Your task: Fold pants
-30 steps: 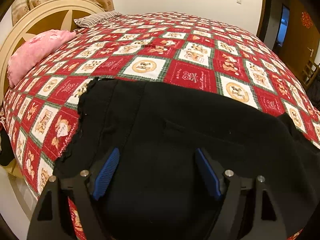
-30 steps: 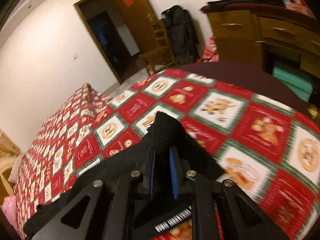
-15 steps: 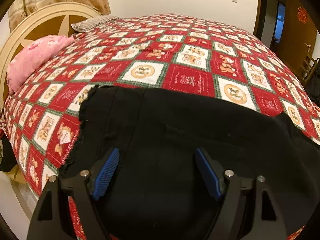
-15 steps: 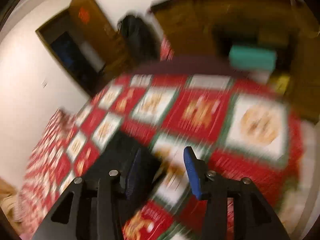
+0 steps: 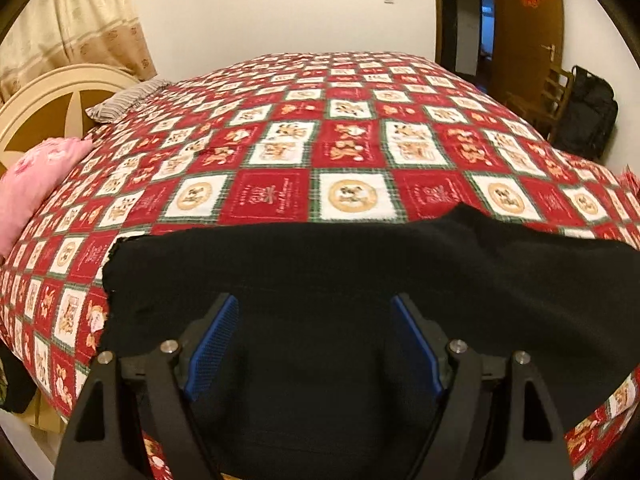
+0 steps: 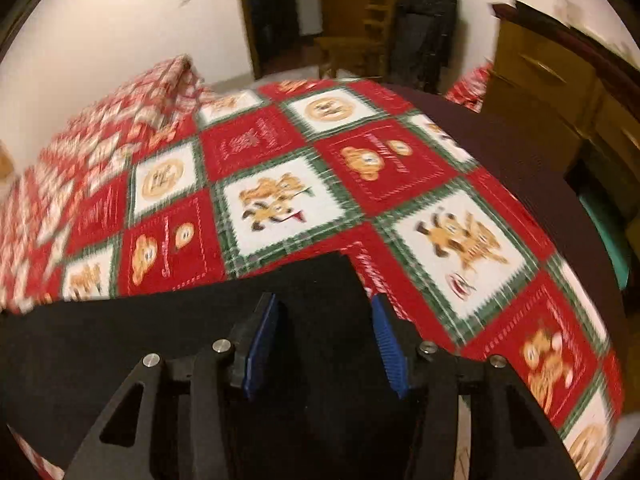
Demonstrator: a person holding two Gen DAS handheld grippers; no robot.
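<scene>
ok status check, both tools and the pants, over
Left tool open, above the black pants. Right tool open over the pants' corner, nothing gripped. Pants lie flat on the red quilt. Nothing in the way.

One pair of black fabric pants [image 5: 360, 280] lies on one bed, which carries one red, white and green patchwork quilt [image 5: 340, 152]. Two pillows sit at its head: one pink pillow [image 5: 36, 176] and one grey striped pillow [image 5: 120, 100]. There is one cream wooden headboard [image 5: 48, 96], one beige patterned curtain [image 5: 72, 28], one wooden chair [image 6: 352, 48] and one brown wooden dresser [image 6: 560, 92]. Two black grippers with blue pads: the left gripper [image 5: 316, 344] and the right gripper [image 6: 326, 340].
</scene>
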